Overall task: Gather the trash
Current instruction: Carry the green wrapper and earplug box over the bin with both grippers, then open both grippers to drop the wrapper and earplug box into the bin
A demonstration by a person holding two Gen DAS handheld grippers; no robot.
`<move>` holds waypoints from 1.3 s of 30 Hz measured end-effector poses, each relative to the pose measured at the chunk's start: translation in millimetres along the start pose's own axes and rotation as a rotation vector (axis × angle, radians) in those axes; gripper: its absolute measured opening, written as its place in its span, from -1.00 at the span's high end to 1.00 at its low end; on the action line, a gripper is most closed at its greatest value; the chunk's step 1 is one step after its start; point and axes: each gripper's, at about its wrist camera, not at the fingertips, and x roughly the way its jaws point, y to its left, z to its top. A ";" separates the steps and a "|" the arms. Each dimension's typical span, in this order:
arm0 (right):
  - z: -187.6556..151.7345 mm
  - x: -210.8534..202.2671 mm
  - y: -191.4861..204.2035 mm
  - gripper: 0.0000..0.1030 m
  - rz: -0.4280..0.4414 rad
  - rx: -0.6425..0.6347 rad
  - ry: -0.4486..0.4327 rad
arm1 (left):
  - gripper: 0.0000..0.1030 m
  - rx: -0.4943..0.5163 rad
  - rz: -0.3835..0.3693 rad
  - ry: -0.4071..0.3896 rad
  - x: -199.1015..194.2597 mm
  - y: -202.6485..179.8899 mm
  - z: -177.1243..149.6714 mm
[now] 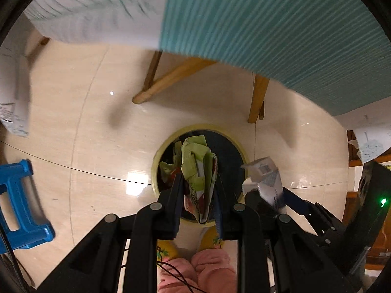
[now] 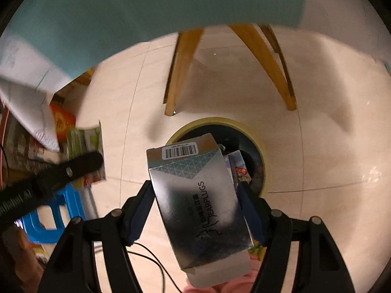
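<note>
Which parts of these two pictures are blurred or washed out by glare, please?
Left wrist view: the cloth overhead is motion-smeared, a bright glare patch sits on the floor beside the bin, the wrapper stays sharp. Right wrist view: the left gripper and clutter at left are blurred; the box print is legible.

Glossy beige tile floor (image 1: 97,127); wooden table legs (image 2: 180,68)

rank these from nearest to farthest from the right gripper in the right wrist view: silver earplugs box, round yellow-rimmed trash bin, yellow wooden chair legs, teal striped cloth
1. The silver earplugs box, clamped between the right gripper fingers.
2. The round yellow-rimmed trash bin, on the floor just beyond the box.
3. The yellow wooden chair legs, standing past the bin.
4. The teal striped cloth, across the top of the view.
</note>
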 end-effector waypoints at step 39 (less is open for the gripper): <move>25.7 48.4 -4.5 -0.40 -0.058 0.049 0.050 | -0.57 -0.101 0.051 -0.101 -13.2 49.4 -1.1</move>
